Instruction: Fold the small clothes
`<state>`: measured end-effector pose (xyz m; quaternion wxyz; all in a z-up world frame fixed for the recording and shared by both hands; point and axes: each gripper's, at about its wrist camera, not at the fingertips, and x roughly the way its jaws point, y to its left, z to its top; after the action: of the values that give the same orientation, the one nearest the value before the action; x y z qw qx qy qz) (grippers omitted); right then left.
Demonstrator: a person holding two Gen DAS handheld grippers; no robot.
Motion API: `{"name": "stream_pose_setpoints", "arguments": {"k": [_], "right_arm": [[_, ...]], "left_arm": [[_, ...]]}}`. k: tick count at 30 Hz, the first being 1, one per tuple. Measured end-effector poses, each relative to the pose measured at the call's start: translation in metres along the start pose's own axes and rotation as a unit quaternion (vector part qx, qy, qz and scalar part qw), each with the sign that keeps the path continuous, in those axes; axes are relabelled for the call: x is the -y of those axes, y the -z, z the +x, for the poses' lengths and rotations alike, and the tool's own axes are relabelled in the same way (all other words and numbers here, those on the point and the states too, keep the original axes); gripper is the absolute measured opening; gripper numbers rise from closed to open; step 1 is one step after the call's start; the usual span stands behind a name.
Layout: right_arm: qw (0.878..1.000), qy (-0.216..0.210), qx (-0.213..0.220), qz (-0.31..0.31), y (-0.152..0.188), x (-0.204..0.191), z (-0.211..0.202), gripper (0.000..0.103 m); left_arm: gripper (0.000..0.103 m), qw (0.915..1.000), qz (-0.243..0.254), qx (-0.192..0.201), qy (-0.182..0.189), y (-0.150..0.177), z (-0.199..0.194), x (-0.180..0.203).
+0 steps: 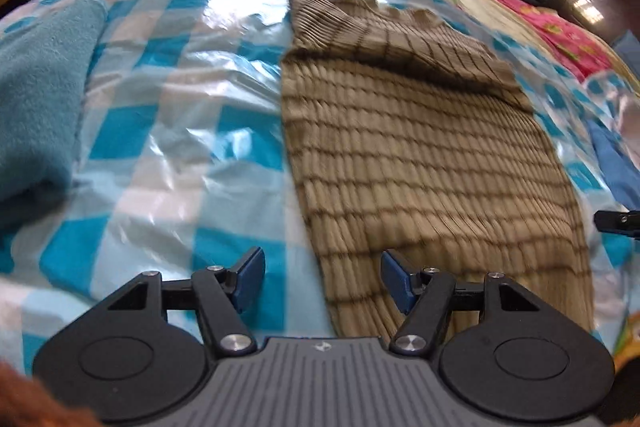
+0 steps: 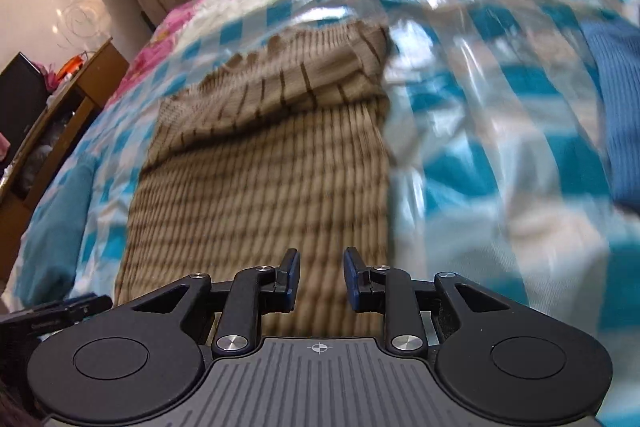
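Both claws hang empty: the left gripper (image 1: 322,281) gapes wide over the near left edge of the brown striped knit garment (image 1: 420,155), and the right gripper (image 2: 321,279) stands parted, narrower, over its near right part. The garment lies flat on the blue-checked plastic sheet (image 1: 180,115), far end folded back (stripes smeared by blur). A teal cloth (image 1: 36,87) is cut off at the left.

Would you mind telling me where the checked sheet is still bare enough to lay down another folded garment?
The widest bare patch of the checked plastic sheet lies between the teal fleece and the tan striped sweater. A second lies between the sweater and the blue knit garment. The middle is covered by the sweater.
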<state>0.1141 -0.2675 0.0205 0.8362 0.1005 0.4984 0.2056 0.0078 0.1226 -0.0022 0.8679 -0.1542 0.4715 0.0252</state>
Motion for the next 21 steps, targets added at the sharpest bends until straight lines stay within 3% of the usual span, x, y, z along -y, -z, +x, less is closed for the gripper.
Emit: {"name": "stream_pose_setpoints", "arguments": {"k": [3,7,16,21], "right_arm": [[0.999,0.015,-0.029,0.001,0.021,0.006,-0.005,0.025],[0.998,0.016,-0.066,0.014,0.044,0.015,-0.006,0.025],[0.996,-0.005,-0.085,0.014,0.052,0.011,0.004,0.026],[0.996,-0.014,-0.090,0.016,0.055,0.009,0.010,0.026]], "left_arm": [[0.067,0.9995,0.007,-0.028,0.016,0.010,0.001,0.009],[0.067,0.9985,0.023,-0.049,0.010,0.016,0.003,0.017],[0.066,0.9969,0.008,-0.079,0.005,0.020,0.006,0.016],[0.055,0.9965,-0.006,-0.083,0.004,0.019,0.008,0.015]]}}
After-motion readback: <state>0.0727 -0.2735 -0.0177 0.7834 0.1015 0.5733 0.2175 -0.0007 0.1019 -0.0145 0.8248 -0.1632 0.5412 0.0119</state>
